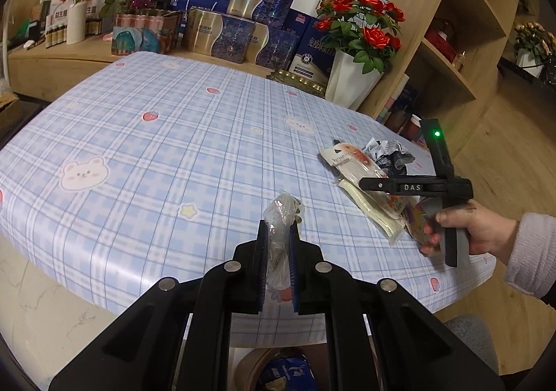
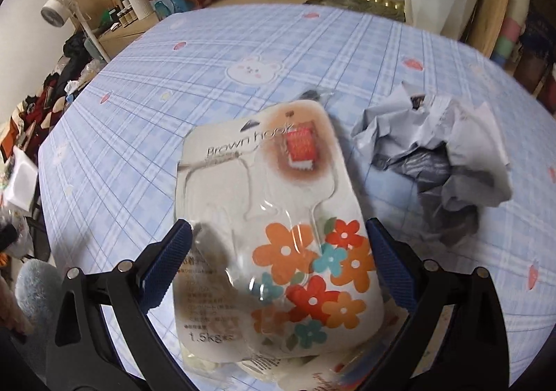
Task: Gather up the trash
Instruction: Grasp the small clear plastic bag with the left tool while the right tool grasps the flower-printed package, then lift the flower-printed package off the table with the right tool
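Clamped between the blue pads of the left gripper (image 1: 278,234) is a crumpled clear plastic wrapper (image 1: 282,214), standing upright out of the closed jaws and poking past the fingertips, above the near edge of the blue checked tablecloth (image 1: 173,134). Off to this gripper's right, the person's right hand (image 1: 465,231) holds the right gripper (image 2: 278,252) over a small heap of trash near the table's right edge. Seen from that gripper's own camera, its jaws stand wide, one blue pad on each side of a blister pack (image 2: 278,217) printed "Brown hook" with orange, red and teal flowers; whether the pads touch the pack is unclear. More flat packaging (image 1: 368,214) lies under the pack. Just ahead and to the right of the right gripper lies a crumpled grey-and-white plastic bag (image 2: 438,161), beside the pack on the cloth. Beyond both tools, past the far table edge, stand gift boxes (image 1: 222,33) and a white vase of red roses (image 1: 358,43)
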Tool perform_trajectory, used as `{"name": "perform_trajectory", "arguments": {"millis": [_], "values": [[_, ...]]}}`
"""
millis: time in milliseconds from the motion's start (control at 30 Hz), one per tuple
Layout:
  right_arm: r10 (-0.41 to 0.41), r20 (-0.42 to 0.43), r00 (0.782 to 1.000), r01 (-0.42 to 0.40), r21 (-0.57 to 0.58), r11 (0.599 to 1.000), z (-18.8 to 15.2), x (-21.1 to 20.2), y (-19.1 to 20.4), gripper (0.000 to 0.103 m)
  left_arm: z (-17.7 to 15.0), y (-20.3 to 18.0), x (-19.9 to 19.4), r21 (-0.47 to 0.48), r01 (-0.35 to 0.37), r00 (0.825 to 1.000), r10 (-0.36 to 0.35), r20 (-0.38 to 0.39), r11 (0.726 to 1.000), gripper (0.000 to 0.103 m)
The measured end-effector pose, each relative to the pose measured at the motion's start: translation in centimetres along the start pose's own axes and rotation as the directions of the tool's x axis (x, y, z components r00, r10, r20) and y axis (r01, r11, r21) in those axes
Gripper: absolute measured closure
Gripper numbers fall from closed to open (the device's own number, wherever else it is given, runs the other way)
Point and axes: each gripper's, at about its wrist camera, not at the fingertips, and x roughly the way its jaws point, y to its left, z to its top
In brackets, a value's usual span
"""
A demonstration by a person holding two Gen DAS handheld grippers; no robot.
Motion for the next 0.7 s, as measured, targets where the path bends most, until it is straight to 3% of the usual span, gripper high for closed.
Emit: {"name": "perform_trajectory", "arguments": {"millis": [200,367,567,700], "values": [[0.043,0.028,0.999,-0.044,0.056,0.997,-0.1,-1.0,-0.7,0.018,-0.6,0.1,-0.2,-0.014,0.013,1.0,-0.013,-0.004,1.0,0.092],[0.002,0.12,0.993,-0.004,0.011,1.0,-0.4,-3.7,0.5,0.022,-0.8,-0.2,-0.8,-0.014,0.018,1.0,-0.018,0.004,1.0,0.092],[-0.063,0.192,0.979,0.078,-0.07,0.994,-1.1,-6.3,2.6,0.024,-1.0,-0.9,-1.7,-0.001,0.023,1.0,-0.023,0.015,1.0,0.092],[-0.142,0.234,0.962,0.185,-0.172,0.968,-1.8,-7.6,4.7,0.024,-1.2,-1.2,-2.4,0.003,0.025,0.999,-0.025,0.023,1.0,0.092]]}}
